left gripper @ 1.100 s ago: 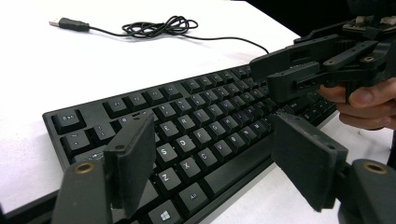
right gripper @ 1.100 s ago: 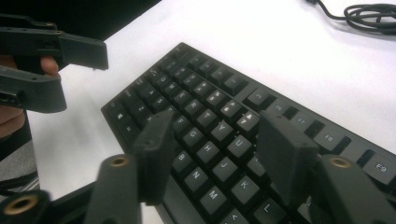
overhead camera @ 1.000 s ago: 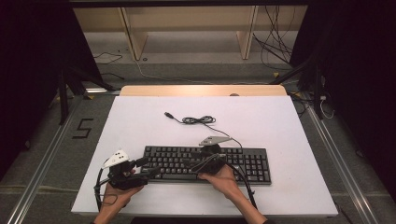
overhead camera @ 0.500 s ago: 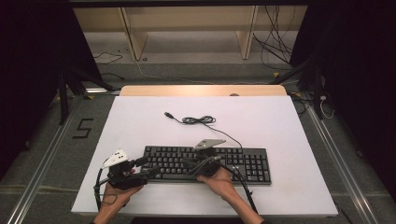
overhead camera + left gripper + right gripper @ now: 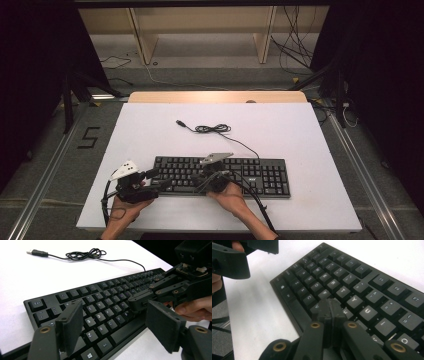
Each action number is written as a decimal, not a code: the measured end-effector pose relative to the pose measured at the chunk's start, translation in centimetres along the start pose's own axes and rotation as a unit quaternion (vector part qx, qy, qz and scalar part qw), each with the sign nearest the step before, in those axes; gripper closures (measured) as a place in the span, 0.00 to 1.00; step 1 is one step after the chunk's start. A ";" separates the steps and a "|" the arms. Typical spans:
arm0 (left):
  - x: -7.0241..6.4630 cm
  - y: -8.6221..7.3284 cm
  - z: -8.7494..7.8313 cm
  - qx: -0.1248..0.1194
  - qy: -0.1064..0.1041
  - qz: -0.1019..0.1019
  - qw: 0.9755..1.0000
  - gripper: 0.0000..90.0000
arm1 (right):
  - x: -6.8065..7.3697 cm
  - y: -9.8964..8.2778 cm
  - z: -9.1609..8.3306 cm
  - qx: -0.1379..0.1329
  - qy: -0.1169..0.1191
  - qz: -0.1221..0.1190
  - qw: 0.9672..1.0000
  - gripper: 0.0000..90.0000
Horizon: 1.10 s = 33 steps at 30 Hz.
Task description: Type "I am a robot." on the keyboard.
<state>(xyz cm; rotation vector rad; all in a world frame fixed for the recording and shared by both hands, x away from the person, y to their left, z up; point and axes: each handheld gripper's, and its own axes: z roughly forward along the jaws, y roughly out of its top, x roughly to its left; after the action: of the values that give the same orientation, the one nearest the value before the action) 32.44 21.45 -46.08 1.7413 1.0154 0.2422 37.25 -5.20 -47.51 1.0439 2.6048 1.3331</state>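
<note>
A black keyboard point(image 5: 220, 175) lies near the front of the white table, its cable point(image 5: 212, 129) coiled behind it and ending in a USB plug point(image 5: 181, 123). My right gripper point(image 5: 330, 306) is shut with nothing between its pads. Its jaws have just been closing, and the joined tips rest on or just over the letter keys in the middle of the keyboard point(image 5: 352, 282). My left gripper point(image 5: 116, 317) stands open at the keyboard's left end, its pads spread over the bottom rows of keys point(image 5: 105, 302). The right gripper point(image 5: 138, 300) points towards it from the right.
The white table point(image 5: 300, 130) has bare surface behind and to the right of the keyboard. A wooden strip point(image 5: 215, 96) runs along its far edge. Beyond it are shelf legs and loose cables point(image 5: 295, 55) on the floor. Metal rails flank the table.
The right gripper's jaws have closed together, and it has shifted slightly left over the keys. The left gripper has stayed where it was.
</note>
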 end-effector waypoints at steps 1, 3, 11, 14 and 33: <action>0.0 0.0 0.0 0.000 0.000 -0.001 1.000 0.33 | 0.0 0.0 0.1 -0.001 0.000 -0.001 1.000 1.00; 0.0 0.0 0.0 0.000 0.000 -0.001 1.000 0.33 | 0.0 0.0 0.2 0.000 0.000 -0.003 1.000 1.00; 0.0 0.0 0.0 0.001 -0.001 0.000 1.000 0.33 | 0.2 -0.1 0.6 0.007 -0.001 -0.003 1.000 1.00; 0.0 0.0 0.0 0.001 -0.001 -0.001 1.000 0.33 | 0.2 -0.2 0.7 0.011 -0.001 -0.001 1.000 1.00; 0.1 0.0 0.0 0.003 0.001 -0.001 1.000 0.33 | 0.3 -0.5 0.9 0.014 -0.001 0.006 1.000 1.00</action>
<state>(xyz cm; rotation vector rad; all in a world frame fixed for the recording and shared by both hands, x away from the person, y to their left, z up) 32.51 21.54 -46.15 1.7454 1.0206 0.2411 37.02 -4.58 -48.36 1.0648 2.6277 1.3000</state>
